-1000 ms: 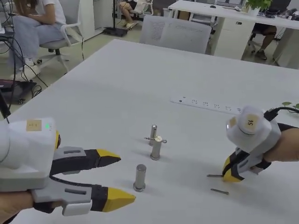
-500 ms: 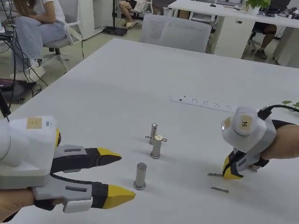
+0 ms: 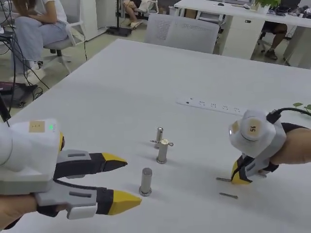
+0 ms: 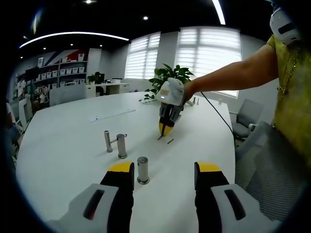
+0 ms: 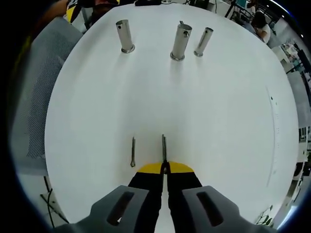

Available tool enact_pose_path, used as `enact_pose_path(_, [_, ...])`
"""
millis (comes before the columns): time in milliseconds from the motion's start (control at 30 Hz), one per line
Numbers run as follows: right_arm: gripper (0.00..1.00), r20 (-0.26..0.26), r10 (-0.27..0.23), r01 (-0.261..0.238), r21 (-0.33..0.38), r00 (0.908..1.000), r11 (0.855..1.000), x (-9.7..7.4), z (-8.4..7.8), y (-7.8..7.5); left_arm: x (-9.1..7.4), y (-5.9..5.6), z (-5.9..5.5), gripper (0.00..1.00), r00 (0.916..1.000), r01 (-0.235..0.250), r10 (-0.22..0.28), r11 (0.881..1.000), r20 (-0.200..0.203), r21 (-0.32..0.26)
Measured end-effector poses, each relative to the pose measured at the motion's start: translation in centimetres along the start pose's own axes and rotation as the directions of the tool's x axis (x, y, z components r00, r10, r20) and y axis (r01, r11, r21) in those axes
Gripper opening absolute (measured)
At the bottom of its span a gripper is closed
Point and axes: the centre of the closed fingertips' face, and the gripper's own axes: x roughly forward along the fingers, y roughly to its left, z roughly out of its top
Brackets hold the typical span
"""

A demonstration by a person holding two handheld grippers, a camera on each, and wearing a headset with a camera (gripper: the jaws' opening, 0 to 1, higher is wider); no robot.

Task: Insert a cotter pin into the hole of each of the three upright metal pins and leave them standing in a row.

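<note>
Three upright metal pins stand mid-table: a near pin [image 3: 146, 181], a middle pin [image 3: 162, 151] with a cotter pin [image 3: 156, 142] through its top, and a far pin [image 3: 159, 134]. My right gripper [image 3: 237, 177] is tipped down to the table, shut on the end of a cotter pin [image 5: 164, 145] that lies flat. A second, loose cotter pin [image 5: 132, 151] lies beside it, also seen as the loose cotter pin [image 3: 228, 195]. My left gripper [image 3: 124, 181] hovers open just left of the near pin [image 4: 142, 170], with nothing between its fingers.
A white power strip [image 3: 209, 105] lies across the table behind the pins. A grey chair [image 3: 182, 33] stands at the far edge, and plant leaves [image 3: 303, 109] poke in at the right. People sit at other desks beyond.
My right gripper has edged slightly left and stays low, shut on the flat cotter pin. The left gripper and the three pins have not moved.
</note>
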Motion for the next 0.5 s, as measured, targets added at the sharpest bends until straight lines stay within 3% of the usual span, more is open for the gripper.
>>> enact_pose_path(500, [0.02,-0.006,-0.006,0.006,0.007,1.0,1.0,-0.42,-0.13,0.32,0.42,-0.29,0.21,0.46,0.9998,0.017,-0.017,1.0,-0.007,0.005])
